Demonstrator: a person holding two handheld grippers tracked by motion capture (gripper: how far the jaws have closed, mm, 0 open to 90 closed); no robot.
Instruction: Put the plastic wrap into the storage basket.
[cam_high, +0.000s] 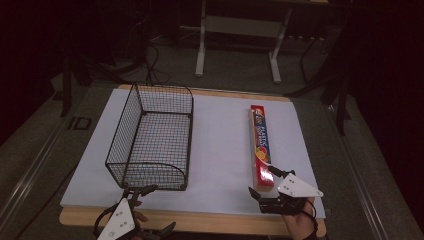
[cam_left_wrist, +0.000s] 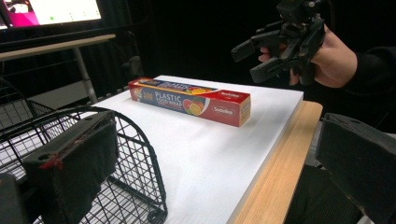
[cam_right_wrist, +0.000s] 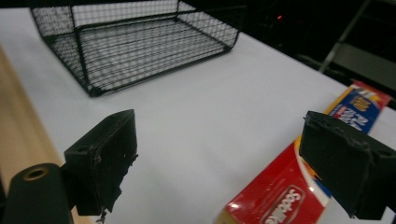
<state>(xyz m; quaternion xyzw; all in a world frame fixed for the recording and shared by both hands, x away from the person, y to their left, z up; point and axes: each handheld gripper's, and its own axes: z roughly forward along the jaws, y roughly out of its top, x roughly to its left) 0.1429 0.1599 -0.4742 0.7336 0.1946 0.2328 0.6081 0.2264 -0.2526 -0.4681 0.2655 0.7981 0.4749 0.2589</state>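
A long red and blue plastic wrap box (cam_high: 261, 146) lies lengthwise on the right part of the white board (cam_high: 220, 150). My right gripper (cam_high: 263, 181) hovers at the box's near end, jaws wide open and pressing on nothing. In the right gripper view my right gripper (cam_right_wrist: 224, 163) has the box (cam_right_wrist: 280, 196) low down beside its right-hand jaw. A black wire basket (cam_high: 152, 137) stands empty on the left part of the board. My left gripper (cam_high: 151, 210) sits open at the basket's near end. In the left gripper view my left gripper (cam_left_wrist: 215, 163) faces the basket (cam_left_wrist: 116, 154), the box (cam_left_wrist: 191, 100) and the right gripper (cam_left_wrist: 278, 46).
The white board rests on a wooden table (cam_high: 200, 222) whose edge shows along the front. Behind the table stands a metal frame with legs (cam_high: 200, 50), and cables lie on the floor. A lit screen (cam_left_wrist: 51, 11) is off to one side.
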